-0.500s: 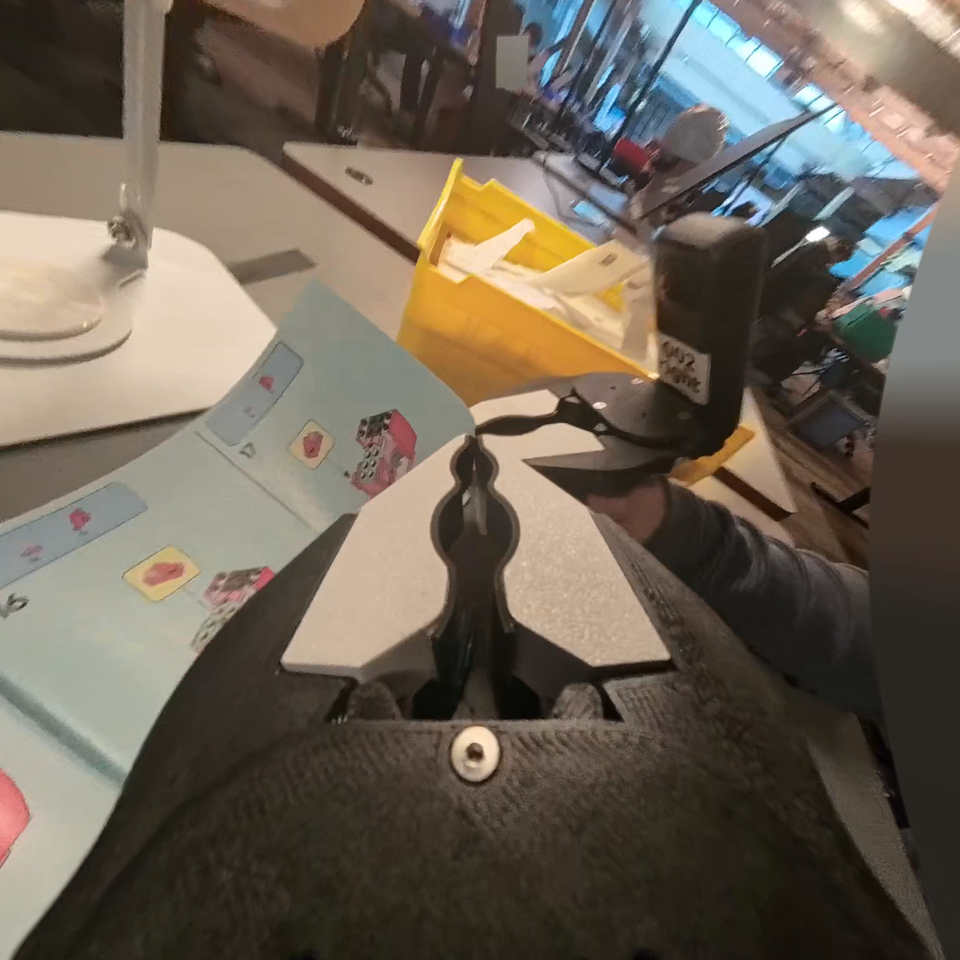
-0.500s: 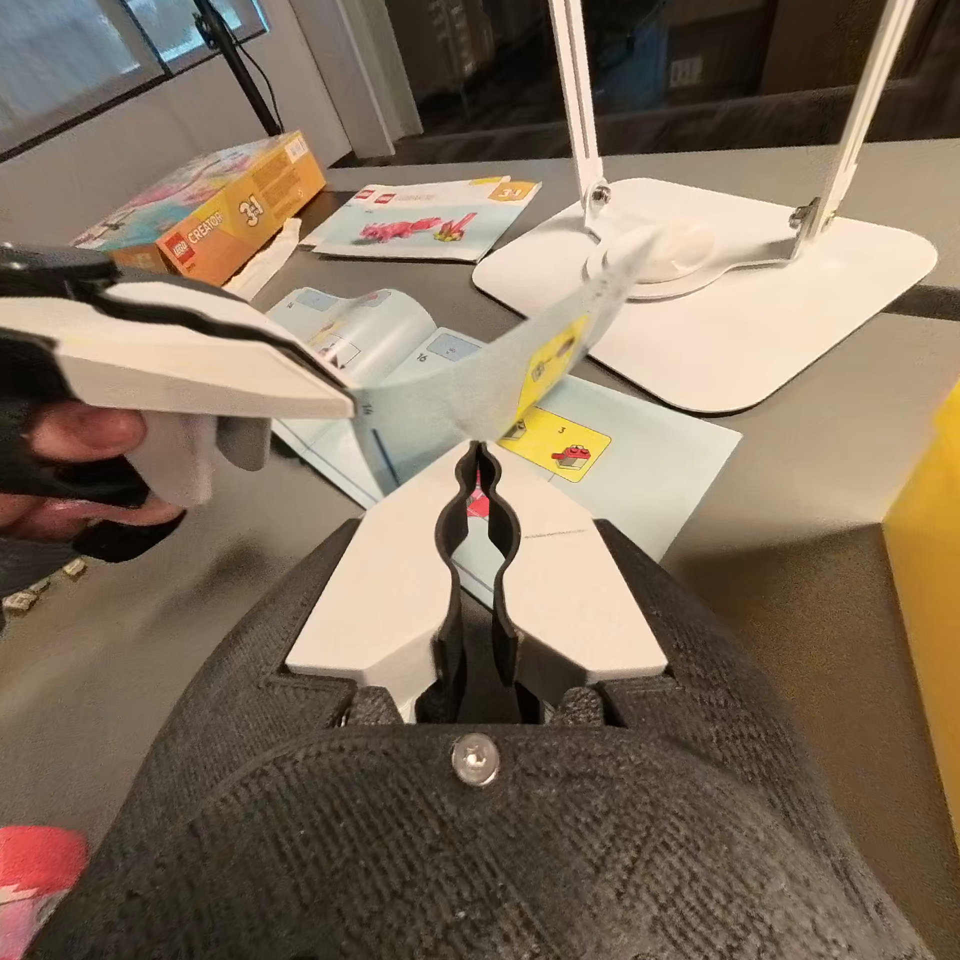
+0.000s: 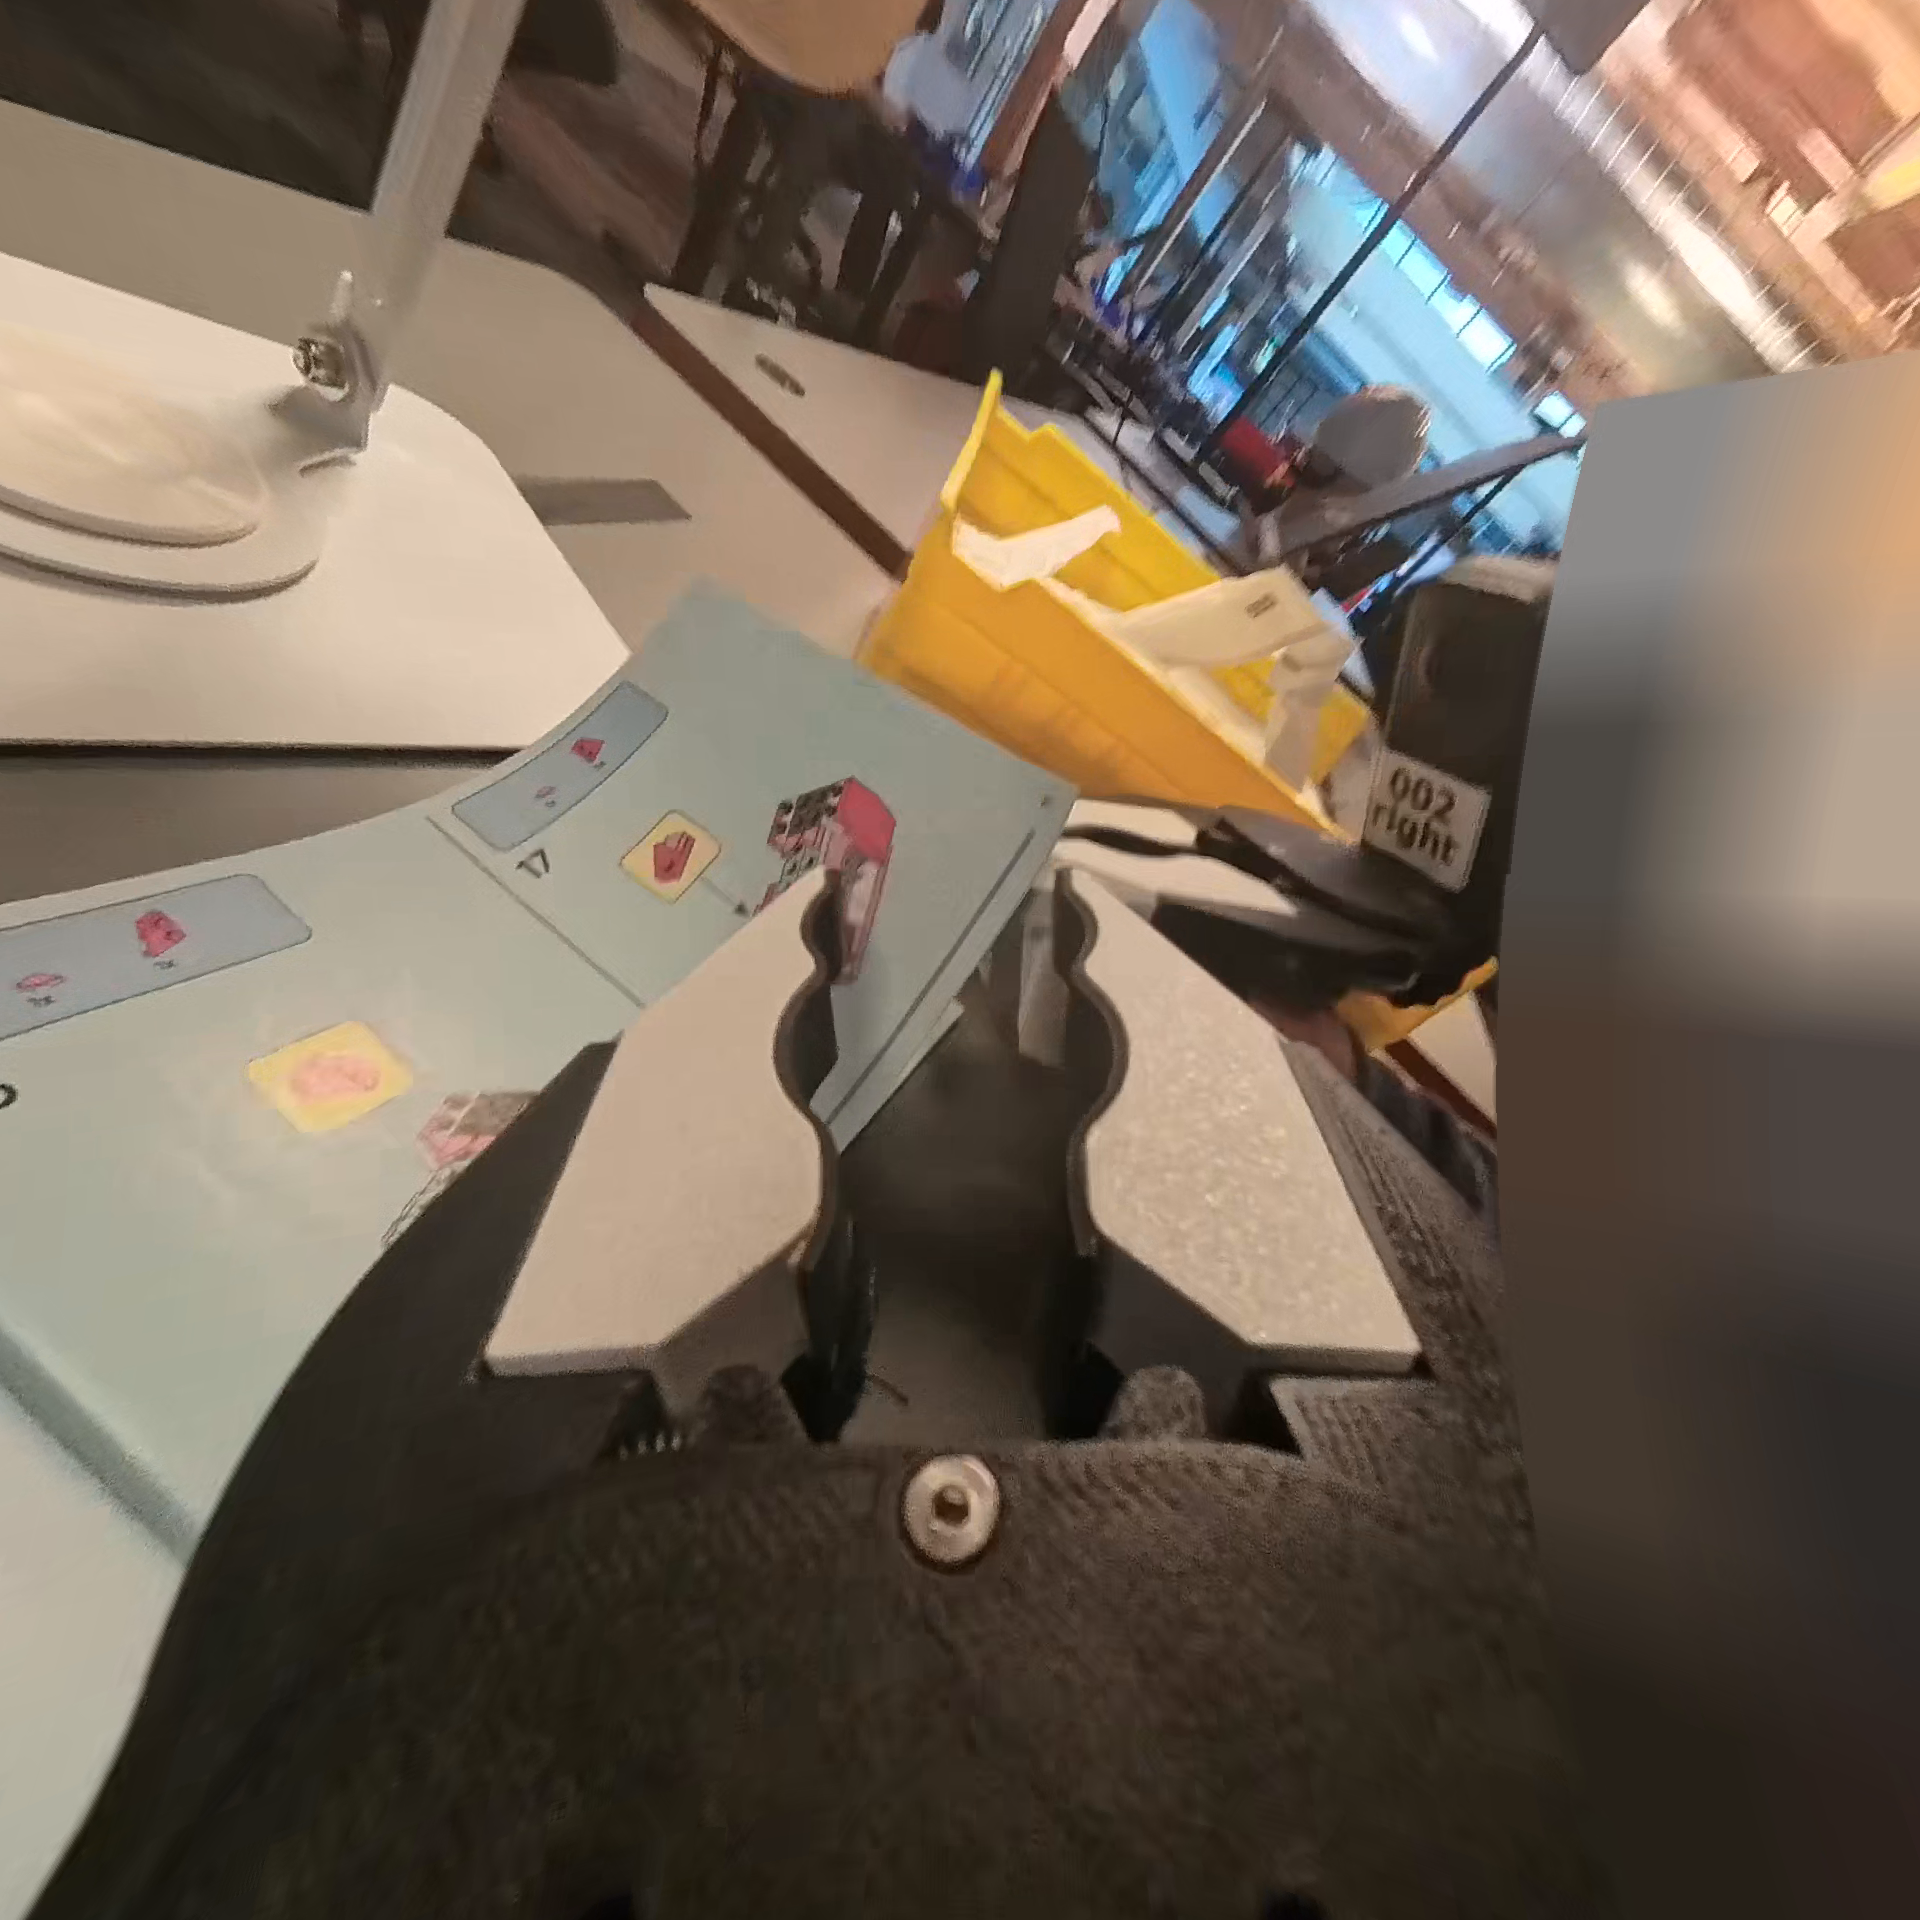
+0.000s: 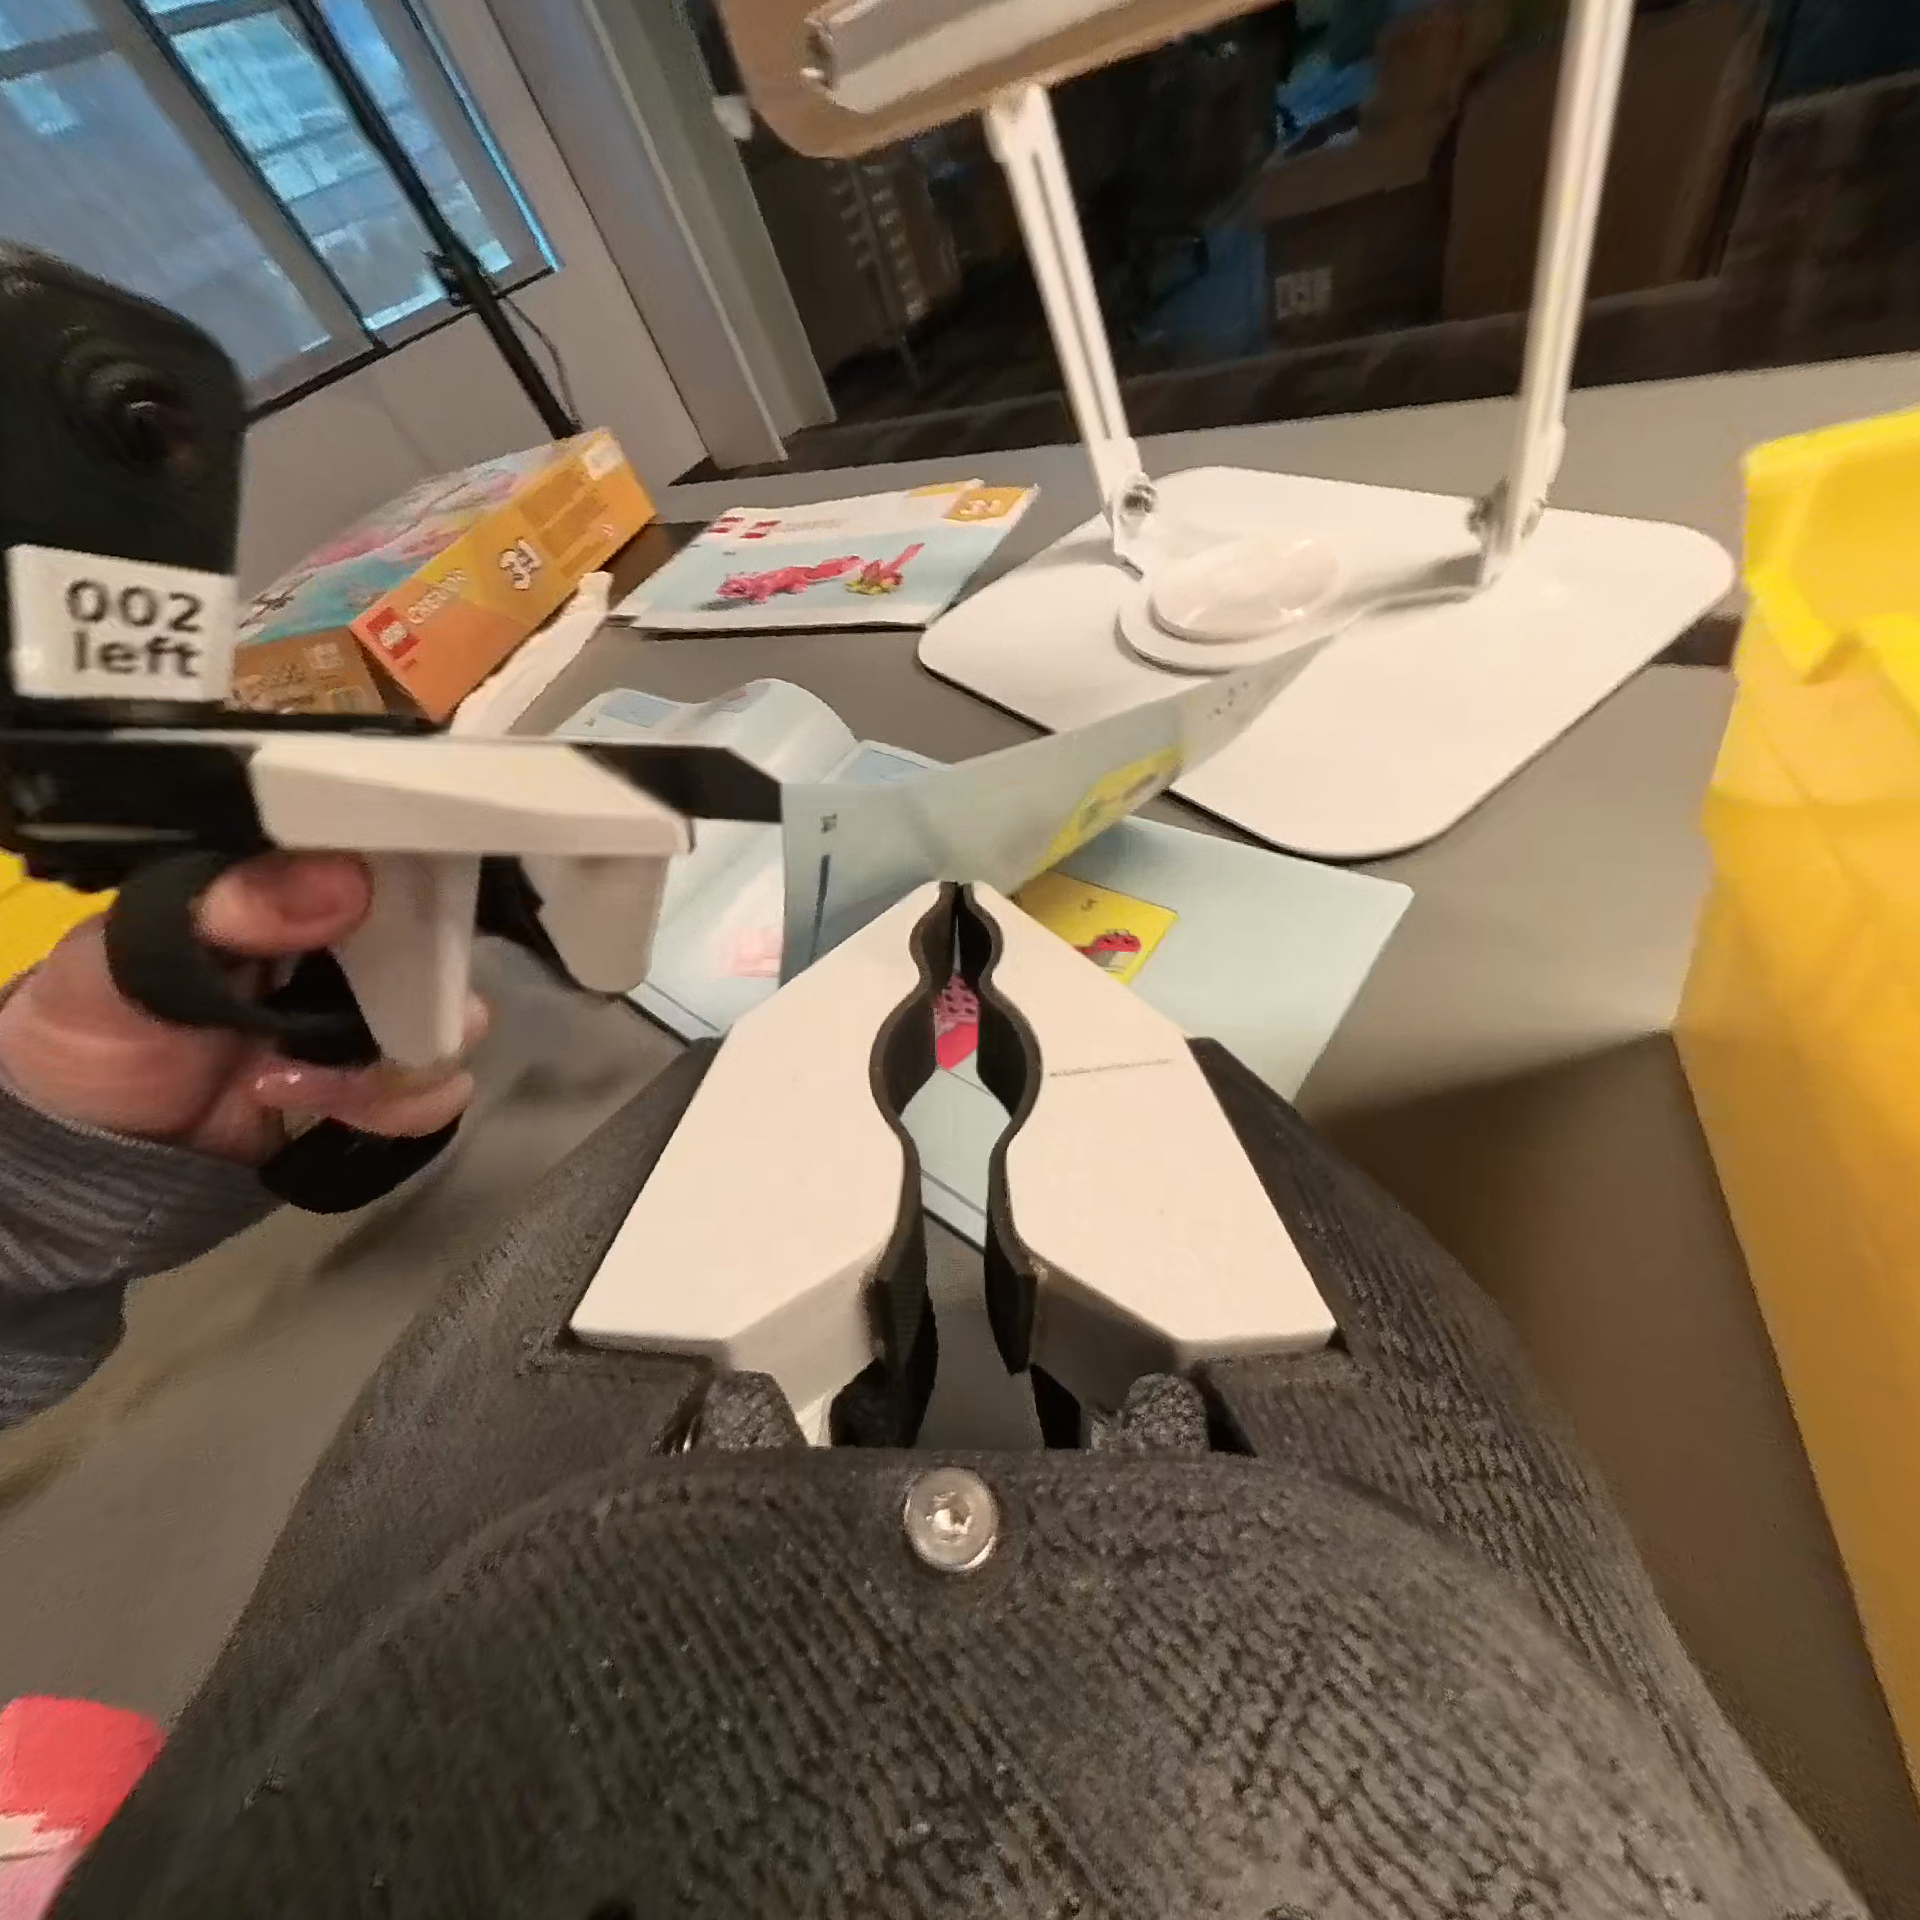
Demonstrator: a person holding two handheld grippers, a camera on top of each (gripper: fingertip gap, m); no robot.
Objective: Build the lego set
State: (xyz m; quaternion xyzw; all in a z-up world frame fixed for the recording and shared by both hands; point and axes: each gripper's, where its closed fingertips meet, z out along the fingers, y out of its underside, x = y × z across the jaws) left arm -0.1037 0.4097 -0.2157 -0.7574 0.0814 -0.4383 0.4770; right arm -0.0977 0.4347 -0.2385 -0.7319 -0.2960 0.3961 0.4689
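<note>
Two handheld grippers meet over a lifted page of a light blue instruction booklet on a grey table.

The right gripper (image 4: 958,896) has its jaws together, pinching the lower edge of the lifted page (image 4: 997,805), which rises in a curve from the open booklet (image 4: 1268,966) lying flat beneath it. The left gripper (image 3: 940,904), held in a person's hand (image 4: 260,997), has its jaws apart; the page's corner (image 3: 914,831) sits loosely between the fingers, and neither pad is seen pressing it. Behind the booklet stands a white lamp base (image 4: 1455,665) with two thin arms. A yellow bin (image 3: 1060,644) holding white parts stands at the right. Farther back lie an orange toy box (image 4: 457,592) and a second booklet (image 4: 831,571).
</note>
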